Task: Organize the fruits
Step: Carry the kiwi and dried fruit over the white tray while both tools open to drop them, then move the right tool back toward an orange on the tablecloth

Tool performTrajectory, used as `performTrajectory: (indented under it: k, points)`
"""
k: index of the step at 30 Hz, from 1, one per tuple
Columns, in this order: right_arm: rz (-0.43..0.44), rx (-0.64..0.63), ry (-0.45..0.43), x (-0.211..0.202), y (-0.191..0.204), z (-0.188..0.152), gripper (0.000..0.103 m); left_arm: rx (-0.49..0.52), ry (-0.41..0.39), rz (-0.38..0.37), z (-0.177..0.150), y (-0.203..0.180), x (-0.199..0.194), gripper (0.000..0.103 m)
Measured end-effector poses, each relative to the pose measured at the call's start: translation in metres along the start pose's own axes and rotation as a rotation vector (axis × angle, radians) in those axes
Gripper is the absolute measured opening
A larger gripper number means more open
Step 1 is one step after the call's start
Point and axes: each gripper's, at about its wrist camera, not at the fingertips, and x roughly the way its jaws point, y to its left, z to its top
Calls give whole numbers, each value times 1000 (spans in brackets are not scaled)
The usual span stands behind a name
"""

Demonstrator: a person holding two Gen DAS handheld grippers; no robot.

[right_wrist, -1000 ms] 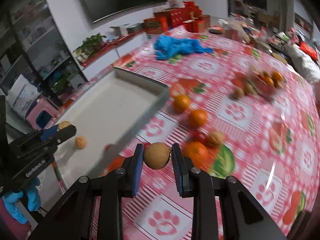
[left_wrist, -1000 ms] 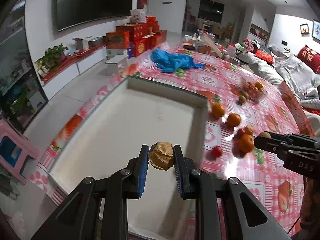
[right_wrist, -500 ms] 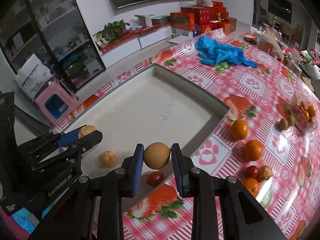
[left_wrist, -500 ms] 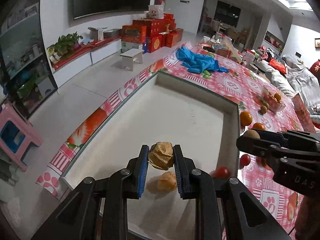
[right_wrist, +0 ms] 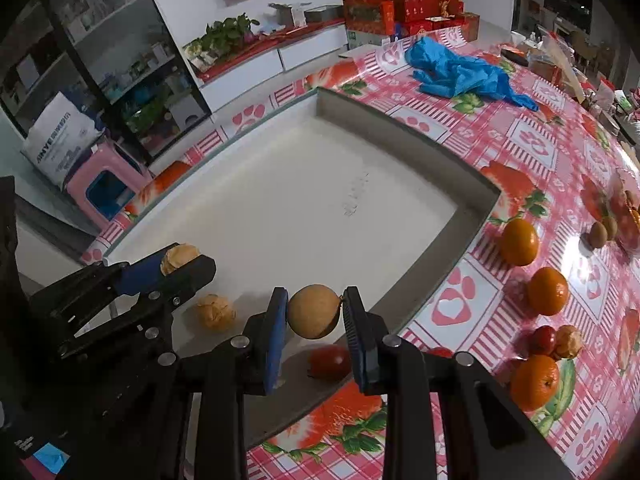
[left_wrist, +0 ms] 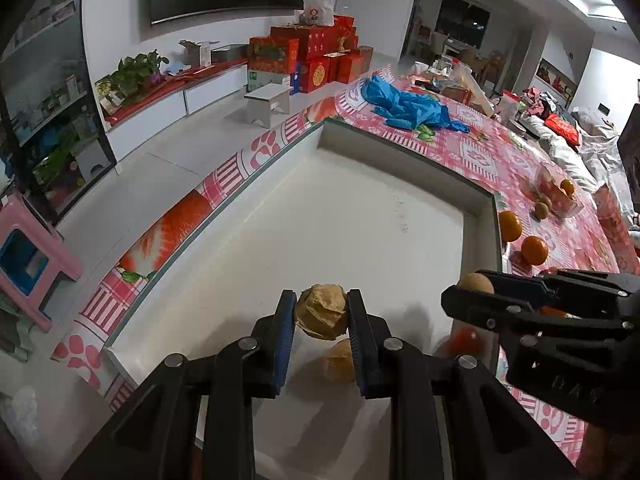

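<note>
1. the left tongs (left_wrist: 321,316) are clenching a wrinkled, papery brown fruit (left_wrist: 322,311) above the near end of the white tray (right_wrist: 404,136), which is sitting at the desk's left edge.
2. a second wrinkled brown fruit (right_wrist: 216,312) is lying on the tray floor just below the left tongs, near the tray's near left corner.
3. the right tongs (right_wrist: 315,312) are grasping a smooth round tan fruit (right_wrist: 314,311), hanging over the tray's near right part.
4. a small red fruit (right_wrist: 330,361) is resting in the tray by its near right wall, under the right tongs.
5. beyond the tray's right wall, three oranges (right_wrist: 519,241) are lying on the red patterned desk (right_wrist: 532,140), with a small red fruit and a wrinkled one between them.
6. a blue crumpled plastic bag (right_wrist: 456,70) is lying past the tray's far corner.
</note>
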Motion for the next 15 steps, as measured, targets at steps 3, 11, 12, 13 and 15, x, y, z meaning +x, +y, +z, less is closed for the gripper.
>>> performTrajectory:
  k: [3,11,12,13,15]
  points:
    - [4,5,17,4,-1,1,48,1,8,6,-1,0,3,26]
    - [24,65,-7,-5,-16,2,81,-67,6,52,-1,13,1,77]
    - [20,72,-16,-9,-17,3,84,-79,6,34,0,15,-1,77]
    - [10,73,-21,-12,-18,3,84,-80,9,28,1,15,-2,77]
    - [11,68,-27,-18,-19,5,85,-60,1,33,4,10,-6,77]
